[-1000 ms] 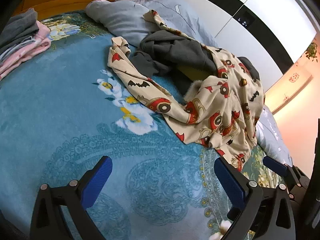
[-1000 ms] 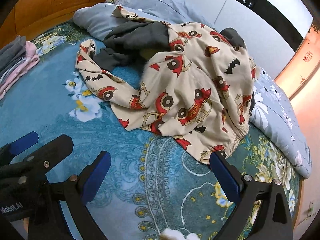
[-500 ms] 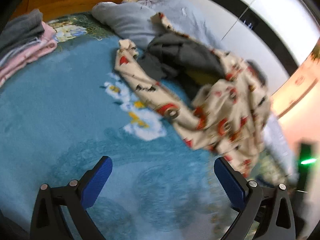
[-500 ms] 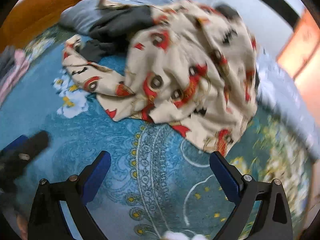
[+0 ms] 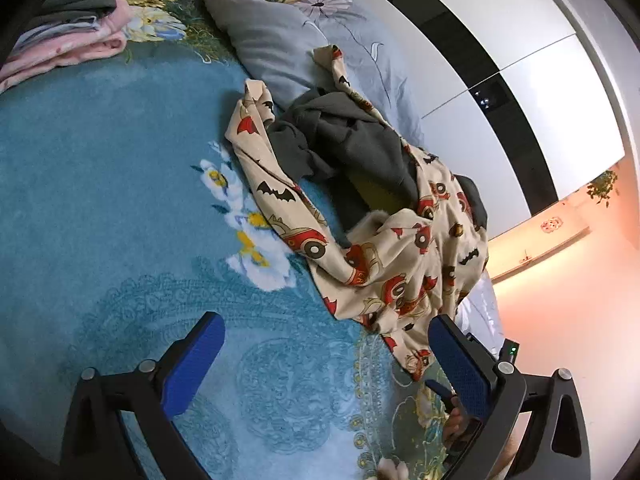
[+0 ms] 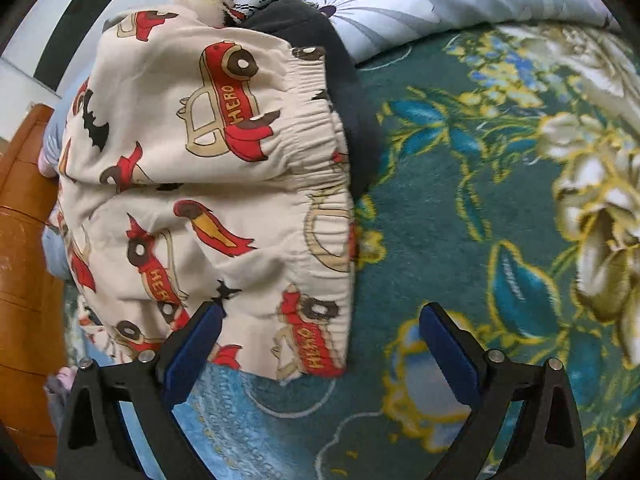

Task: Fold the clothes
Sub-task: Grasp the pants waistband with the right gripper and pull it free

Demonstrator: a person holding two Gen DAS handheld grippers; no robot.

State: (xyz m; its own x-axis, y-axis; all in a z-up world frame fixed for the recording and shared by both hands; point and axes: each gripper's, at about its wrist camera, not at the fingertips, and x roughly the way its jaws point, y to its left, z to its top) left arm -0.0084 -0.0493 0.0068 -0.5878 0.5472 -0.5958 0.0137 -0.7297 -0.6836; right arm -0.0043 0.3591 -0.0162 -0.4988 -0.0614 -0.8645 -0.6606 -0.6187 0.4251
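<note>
Where fingers gape: patterned trousers.

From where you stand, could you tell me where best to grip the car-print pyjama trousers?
Probably the gathered elastic waistband of the car-print pyjama trousers, approached from the bare quilt side: it is a firm, exposed edge facing the closing, still empty right hand-held gripper.

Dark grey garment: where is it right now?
Left wrist view, upper centre: the dark grey garment lies crumpled on the blue bedspread, wrapped by the car-print pyjamas, just below the grey pillow.
</note>
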